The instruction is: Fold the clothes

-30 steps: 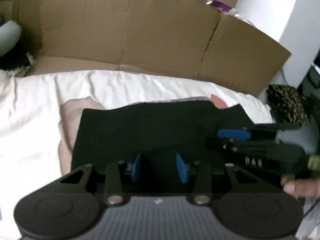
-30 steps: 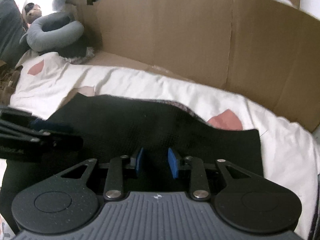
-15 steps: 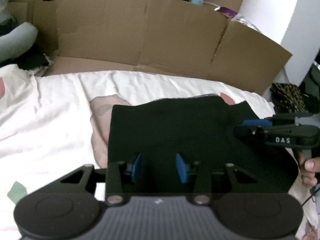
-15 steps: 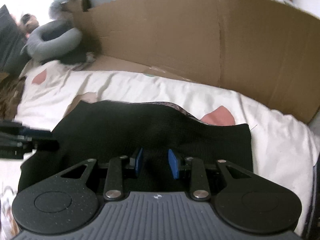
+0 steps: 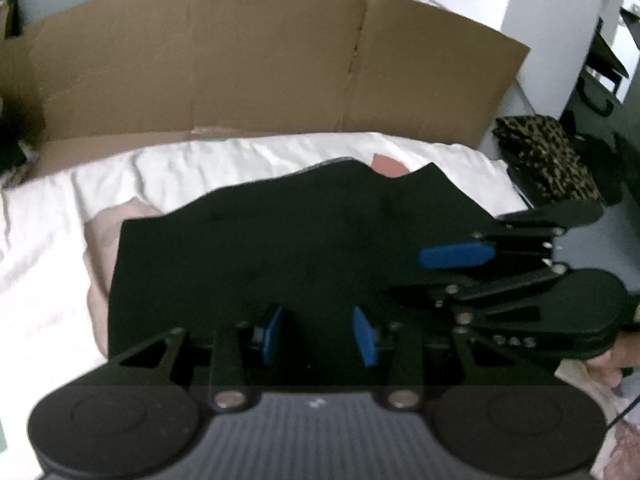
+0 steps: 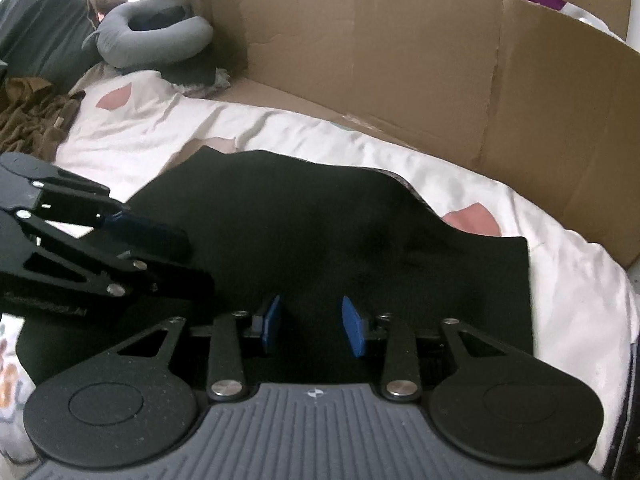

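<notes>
Left wrist view: black garment [image 5: 288,248] lies flat on the white bedsheet [image 5: 48,240], cardboard [image 5: 240,60] standing at the far side. Left claw [image 5: 319,340] gapes open over the garment's near edge, holding nothing. Right claw [image 5: 456,258] enters from the right.

Right wrist view: right claw [image 6: 312,326] open, empty, above the garment [image 6: 320,232]. A grey neck pillow [image 6: 152,40] sits far left.

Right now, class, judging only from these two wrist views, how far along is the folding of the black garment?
Done: the black garment lies spread in a compact, roughly rectangular shape on the white sheet; how many folds it has had cannot be told. In hand: nothing; the left tongs and right tongs both sit open over its near edge. Left: gripping that edge, probably, and folding further.
</notes>
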Action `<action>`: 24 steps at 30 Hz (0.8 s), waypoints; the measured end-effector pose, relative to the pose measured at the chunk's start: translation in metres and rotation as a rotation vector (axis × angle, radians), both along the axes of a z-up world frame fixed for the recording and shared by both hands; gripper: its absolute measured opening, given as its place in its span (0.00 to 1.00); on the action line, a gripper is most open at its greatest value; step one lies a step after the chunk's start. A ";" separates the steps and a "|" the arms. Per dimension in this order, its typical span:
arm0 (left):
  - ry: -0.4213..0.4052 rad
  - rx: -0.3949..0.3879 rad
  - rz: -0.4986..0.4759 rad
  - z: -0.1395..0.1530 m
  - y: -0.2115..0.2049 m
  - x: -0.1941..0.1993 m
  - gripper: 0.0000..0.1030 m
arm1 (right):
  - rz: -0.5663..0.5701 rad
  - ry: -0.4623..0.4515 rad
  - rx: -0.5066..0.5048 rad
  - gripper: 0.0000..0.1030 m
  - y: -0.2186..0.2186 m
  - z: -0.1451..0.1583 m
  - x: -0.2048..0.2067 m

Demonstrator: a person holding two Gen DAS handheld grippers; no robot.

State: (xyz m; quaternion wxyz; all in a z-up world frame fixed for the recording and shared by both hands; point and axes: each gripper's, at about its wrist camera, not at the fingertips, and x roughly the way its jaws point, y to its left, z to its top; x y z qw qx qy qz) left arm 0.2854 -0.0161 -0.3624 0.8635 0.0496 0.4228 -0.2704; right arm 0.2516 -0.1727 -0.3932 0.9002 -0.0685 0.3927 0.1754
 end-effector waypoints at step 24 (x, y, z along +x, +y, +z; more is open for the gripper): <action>0.084 0.079 -0.070 0.025 0.062 -0.046 0.39 | -0.091 0.049 -0.029 0.40 -0.064 0.002 -0.088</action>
